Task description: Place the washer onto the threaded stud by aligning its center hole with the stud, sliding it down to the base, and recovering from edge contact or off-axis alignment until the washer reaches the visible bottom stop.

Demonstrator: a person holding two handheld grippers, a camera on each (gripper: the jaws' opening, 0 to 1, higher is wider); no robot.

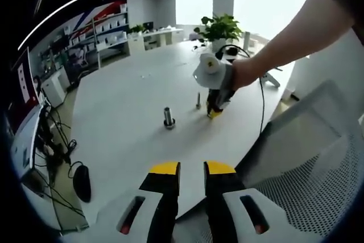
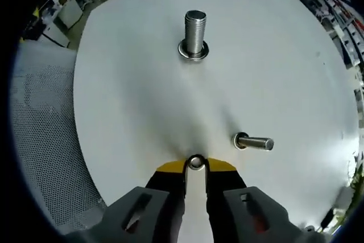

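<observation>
You are working at a large white table (image 1: pixel 125 112) in a bright open office, with shelving along the far wall and a potted plant (image 1: pixel 219 27) at the far edge. A grey mesh chair (image 1: pixel 307 169) sits against the near edge.

On the table stand two studs. The thick threaded stud (image 2: pixel 195 31) is upright, with a ring already around its base. The thinner stud (image 2: pixel 256 141) stands apart, closer to your right gripper (image 2: pixel 196 166).

Your right gripper has its jaws closed on a small washer (image 2: pixel 196 162), pinched at the yellow tips, close above the tabletop. Your left gripper (image 1: pixel 192 169) hovers over the near table edge, jaws slightly parted and holding nothing.

You appear to be at the carrying stage: the washer is gripped but not yet over either stud. The next move calls for centring its hole over a stud's top, held level.

The bare tabletop around both studs leaves open room for your approach.
</observation>
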